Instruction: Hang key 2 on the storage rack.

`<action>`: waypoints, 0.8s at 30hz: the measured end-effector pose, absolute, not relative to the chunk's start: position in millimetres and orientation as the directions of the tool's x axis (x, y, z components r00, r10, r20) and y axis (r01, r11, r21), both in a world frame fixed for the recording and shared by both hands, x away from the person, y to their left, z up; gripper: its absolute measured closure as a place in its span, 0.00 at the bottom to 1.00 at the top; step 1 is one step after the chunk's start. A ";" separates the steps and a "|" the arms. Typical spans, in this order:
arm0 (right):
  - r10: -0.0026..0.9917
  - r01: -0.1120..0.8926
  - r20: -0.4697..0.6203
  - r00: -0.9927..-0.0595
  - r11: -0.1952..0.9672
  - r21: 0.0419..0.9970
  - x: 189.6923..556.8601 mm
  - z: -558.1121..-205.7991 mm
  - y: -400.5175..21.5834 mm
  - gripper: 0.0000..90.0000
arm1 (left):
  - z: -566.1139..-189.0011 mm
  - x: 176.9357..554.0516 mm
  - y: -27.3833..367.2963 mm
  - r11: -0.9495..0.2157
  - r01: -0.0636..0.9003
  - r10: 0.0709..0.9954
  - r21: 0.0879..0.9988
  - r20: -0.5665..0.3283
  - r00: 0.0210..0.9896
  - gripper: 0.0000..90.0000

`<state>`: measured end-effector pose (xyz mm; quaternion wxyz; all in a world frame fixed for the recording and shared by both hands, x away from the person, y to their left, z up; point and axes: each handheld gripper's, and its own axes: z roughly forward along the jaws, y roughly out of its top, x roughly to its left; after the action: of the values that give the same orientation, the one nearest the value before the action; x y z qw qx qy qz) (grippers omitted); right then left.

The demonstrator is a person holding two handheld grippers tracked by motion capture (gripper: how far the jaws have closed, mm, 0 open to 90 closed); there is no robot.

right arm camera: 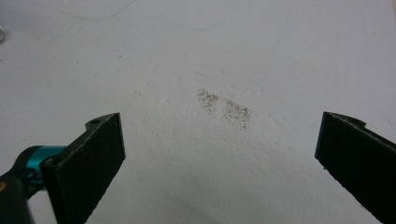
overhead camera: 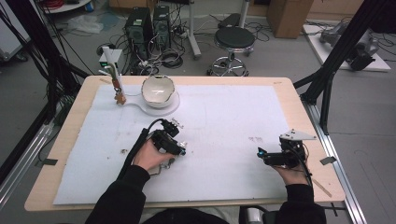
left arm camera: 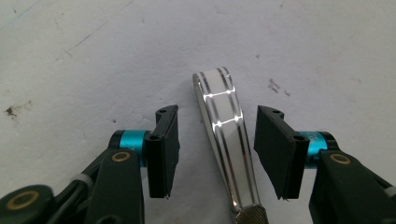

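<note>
Sheet (overhead camera: 224, 121) on table (overhead camera: 70, 140) | bowl (overhead camera: 159, 90) on base (overhead camera: 170, 108), far left of centre | stand (overhead camera: 116, 86) just left of bowl | left gripper (overhead camera: 180, 148) near centre, a metal handle (left arm camera: 224, 121) between its parted jaws, touching neither | right gripper (overhead camera: 259, 153) near right edge | stool (overhead camera: 234, 39) behind table.

Person: black sleeves (overhead camera: 122, 198) on both arms. Left tool (left arm camera: 215, 154): black flat jaws, teal collars, brass-ringed screws, black cable (overhead camera: 135, 149). Right tool (right arm camera: 219, 158): same black jaws, teal collar; grey three-cornered plate (overhead camera: 297, 136) on top, black cable.
</note>
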<state>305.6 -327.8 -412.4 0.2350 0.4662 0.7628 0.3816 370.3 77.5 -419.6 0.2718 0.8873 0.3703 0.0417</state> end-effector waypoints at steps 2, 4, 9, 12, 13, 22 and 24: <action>0.893 0.535 -0.002 -0.449 0.271 0.801 305.2 -412.3 -328.7 0.01 | -420.5 370.7 77.2 -0.578 0.638 0.682 0.509 -0.129 0.720 0.60; 0.895 0.536 0.000 -0.446 0.267 0.801 304.7 -412.4 -329.7 0.01 | -420.9 369.7 75.8 -0.588 0.624 0.670 0.514 -0.122 0.732 0.65; 0.901 0.534 -0.009 -0.434 0.266 0.803 303.1 -411.7 -329.6 0.01 | -421.5 365.4 71.3 -0.618 0.587 0.656 0.523 -0.069 0.752 0.76; 0.902 0.525 -0.010 -0.431 0.259 0.810 302.1 -409.6 -329.1 0.01 | -418.0 362.5 72.1 -0.639 0.554 0.642 0.534 -0.026 0.766 0.82; 0.902 0.522 -0.009 -0.432 0.259 0.813 302.0 -409.7 -328.7 0.01 | -416.1 360.7 72.7 -0.647 0.539 0.638 0.539 -0.003 0.770 0.82; 0.898 0.518 -0.014 -0.439 0.266 0.813 301.6 -411.2 -327.3 0.01 | -390.3 349.4 95.5 -0.573 0.453 0.613 0.682 -0.009 0.790 0.83; 0.900 0.523 -0.010 -0.437 0.263 0.811 301.6 -411.8 -326.8 0.01 | -385.9 347.6 104.4 -0.560 0.436 0.601 0.705 -0.017 0.799 0.83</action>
<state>301.6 -326.8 -411.8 0.2455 0.4706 0.7559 0.3833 347.6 104.4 -385.9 0.3640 0.8758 0.2960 0.1131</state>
